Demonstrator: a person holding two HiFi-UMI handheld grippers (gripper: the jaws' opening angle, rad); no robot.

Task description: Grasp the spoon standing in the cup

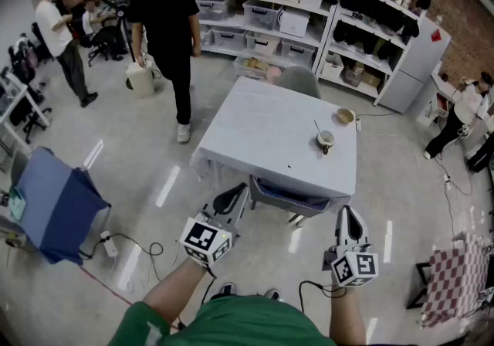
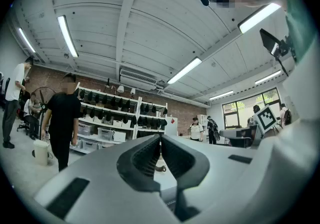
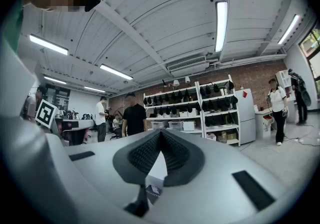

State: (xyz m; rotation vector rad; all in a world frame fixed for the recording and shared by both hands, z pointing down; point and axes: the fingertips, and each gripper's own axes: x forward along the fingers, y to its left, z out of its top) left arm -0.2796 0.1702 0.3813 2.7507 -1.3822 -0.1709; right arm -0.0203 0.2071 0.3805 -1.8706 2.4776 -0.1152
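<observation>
As I look down through the head view, the table (image 1: pixel 231 144) sits ahead of me under a pale cloth. The cup (image 1: pixel 326 140) stands near its right edge with the spoon (image 1: pixel 317 129) upright in it, handle leaning left. A small bowl (image 1: pixel 345 116) lies just beyond the cup. Both tools hang short of the table's near edge, well apart from the cup. The left gripper (image 1: pixel 234 198) is beside the chair (image 1: pixel 289 196) at that edge, and the right gripper (image 1: pixel 351 221) is over bare floor to the chair's right. A person in black (image 1: pixel 166 20) stands past the far left corner, in front of the shelves (image 1: pixel 262 5).

From the left gripper view, I see the left gripper (image 2: pixel 160 139) with its jaws pressed together, tip to tip, nothing between them. Past them a small dark shape rests on the tabletop. It may be the cup, but it is too small for me to say.

From the right gripper view, the right gripper (image 3: pixel 160 134) likewise has its jaws closed against each other and empty.
</observation>
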